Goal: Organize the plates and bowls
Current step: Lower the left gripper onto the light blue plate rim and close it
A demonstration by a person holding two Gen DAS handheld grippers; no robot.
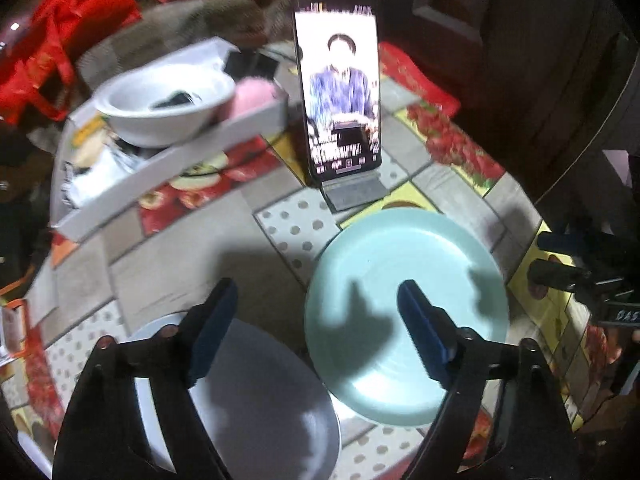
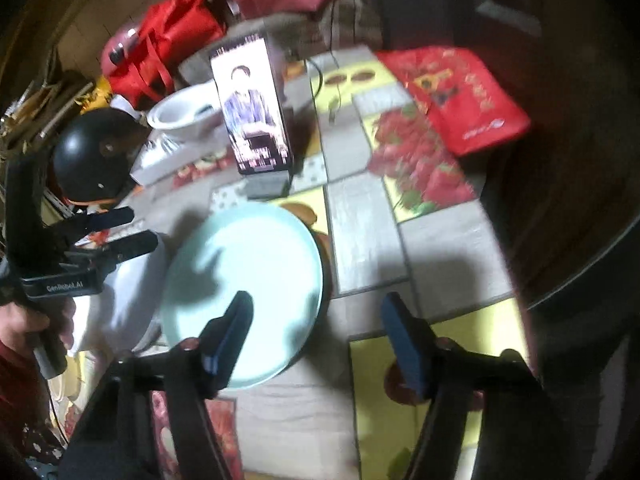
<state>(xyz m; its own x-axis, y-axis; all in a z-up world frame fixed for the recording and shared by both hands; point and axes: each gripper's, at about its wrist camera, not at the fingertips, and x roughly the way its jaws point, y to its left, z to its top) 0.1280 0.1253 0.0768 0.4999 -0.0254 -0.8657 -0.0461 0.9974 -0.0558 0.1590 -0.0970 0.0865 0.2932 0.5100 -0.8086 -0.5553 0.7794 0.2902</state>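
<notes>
A pale green plate lies on the patterned table, also in the right wrist view. A white plate lies to its left, also in the right wrist view. A white bowl sits in a white box at the back left, also in the right wrist view. My left gripper is open and empty, hovering over the gap between the two plates. My right gripper is open and empty, above the green plate's right edge; it shows at the right edge of the left wrist view.
A phone stands lit on a stand behind the green plate. The white box holds a pink object. A red pouch lies at the table's far right. Red bags and a black helmet lie beyond the table.
</notes>
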